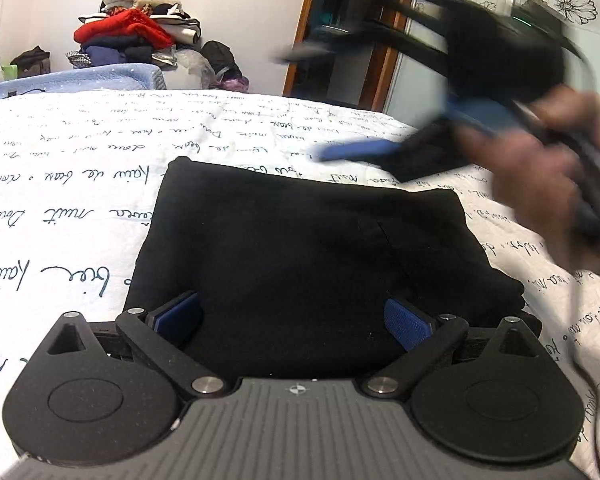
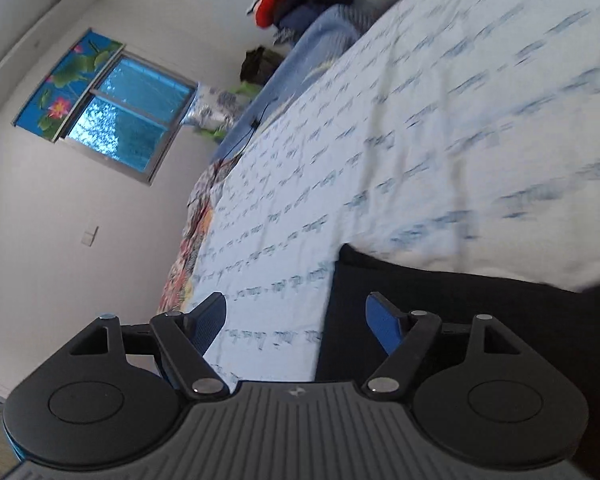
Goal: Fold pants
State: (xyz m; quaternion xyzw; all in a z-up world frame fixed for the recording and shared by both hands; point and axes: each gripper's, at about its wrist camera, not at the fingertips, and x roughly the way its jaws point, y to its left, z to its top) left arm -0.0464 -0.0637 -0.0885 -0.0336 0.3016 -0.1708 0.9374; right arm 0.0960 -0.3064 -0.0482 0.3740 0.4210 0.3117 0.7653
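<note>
The black pants (image 1: 300, 248) lie folded into a compact rectangle on the white bed sheet (image 1: 80, 184) printed with blue script. My left gripper (image 1: 292, 316) is open and empty, its blue pads spread over the near edge of the pants. My right gripper (image 2: 296, 320) is open and empty, tilted sideways above the bed, with a corner of the pants (image 2: 420, 308) under its right finger. In the left wrist view the right gripper (image 1: 336, 108) appears blurred in a hand at the upper right, above the far right corner of the pants.
A pile of clothes (image 1: 136, 28) stands beyond the bed's far edge against the wall. A doorway (image 1: 340, 32) is at the back right. A blue blanket (image 1: 80, 78) lies at the far left. A window (image 2: 128, 116) shows in the right wrist view.
</note>
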